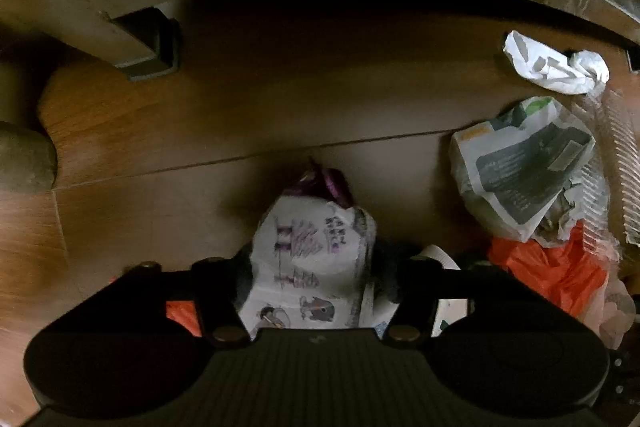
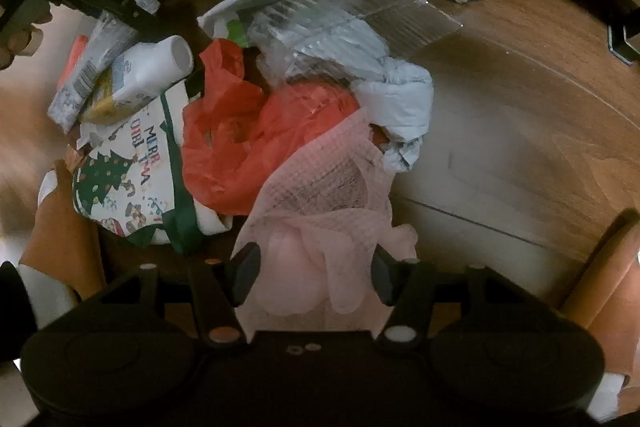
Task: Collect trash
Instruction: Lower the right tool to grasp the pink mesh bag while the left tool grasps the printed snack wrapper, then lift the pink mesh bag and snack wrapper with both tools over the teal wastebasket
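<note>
Printed paper wad (image 1: pixel 312 259): on wood floor (image 1: pixel 280 99) beside trash heap; light, crushable; left gripper (image 1: pixel 316 267) clamped on its middle. Pink mesh wrap (image 2: pixel 316 195): heap's near edge; soft, limp; right gripper (image 2: pixel 316 267) jaws apart, straddling it; take bunched centre.

A printed paper packet (image 1: pixel 316 259) was seated between the left jaws on the floor (image 1: pixel 280 99). A mesh wrap (image 2: pixel 320 203) was lodged between the right jaws, a plastic bag (image 2: pixel 248 131) beyond it.
</note>
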{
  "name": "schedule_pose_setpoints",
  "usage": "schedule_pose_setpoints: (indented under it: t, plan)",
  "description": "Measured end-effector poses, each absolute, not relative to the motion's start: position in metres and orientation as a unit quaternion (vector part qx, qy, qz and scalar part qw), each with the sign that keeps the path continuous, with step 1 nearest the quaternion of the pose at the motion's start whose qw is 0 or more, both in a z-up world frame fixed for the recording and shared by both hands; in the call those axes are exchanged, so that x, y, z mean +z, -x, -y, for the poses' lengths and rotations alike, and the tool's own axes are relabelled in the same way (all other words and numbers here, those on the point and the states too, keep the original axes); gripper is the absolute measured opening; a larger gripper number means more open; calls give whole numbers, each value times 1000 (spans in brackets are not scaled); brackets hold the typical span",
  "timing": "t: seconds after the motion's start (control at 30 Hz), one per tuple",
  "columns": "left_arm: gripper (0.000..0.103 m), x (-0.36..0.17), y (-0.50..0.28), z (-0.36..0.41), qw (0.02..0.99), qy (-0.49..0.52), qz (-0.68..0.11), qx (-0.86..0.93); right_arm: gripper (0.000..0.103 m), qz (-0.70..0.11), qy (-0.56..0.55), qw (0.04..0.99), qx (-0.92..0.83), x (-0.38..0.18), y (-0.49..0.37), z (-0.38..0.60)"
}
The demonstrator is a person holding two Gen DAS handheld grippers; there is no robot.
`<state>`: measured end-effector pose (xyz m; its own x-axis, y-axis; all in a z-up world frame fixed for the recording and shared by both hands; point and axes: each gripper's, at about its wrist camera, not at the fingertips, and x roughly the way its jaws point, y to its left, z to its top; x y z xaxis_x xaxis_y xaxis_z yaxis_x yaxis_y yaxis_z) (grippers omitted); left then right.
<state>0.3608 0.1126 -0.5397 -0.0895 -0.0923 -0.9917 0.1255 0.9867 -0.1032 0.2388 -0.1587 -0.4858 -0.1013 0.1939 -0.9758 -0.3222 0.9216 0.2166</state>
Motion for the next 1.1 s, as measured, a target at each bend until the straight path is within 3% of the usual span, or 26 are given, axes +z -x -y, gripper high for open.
schedule_pose_setpoints:
  t: [0.07, 0.1, 0.2, 0.47, 0.83, 1.1]
  plan:
    - [49, -539, -361, -113, 676, -11, -733, -76, 17, -718, 50, 667, 194, -487, -239, 157]
    - [48, -539, -362, -115, 676, -9, -733, -74, 9, -722, 51, 663, 191, -488, -239, 157]
    - [42, -537, -360, -115, 677, 1, -732, -71, 8, -721, 52, 665, 187, -486, -239, 158]
    - [40, -493, -342, -129, 684, 19, -726, -70, 6, -715, 72, 671, 182, -453, -235, 151]
    - [40, -356, -302, -127, 716, 4, -694, -84, 5, -655, 77, 730, 178, -335, -217, 151]
    - [40, -227, -280, -114, 780, -4, -619, -92, 4, -579, 82, 791, 178, -230, -193, 165]
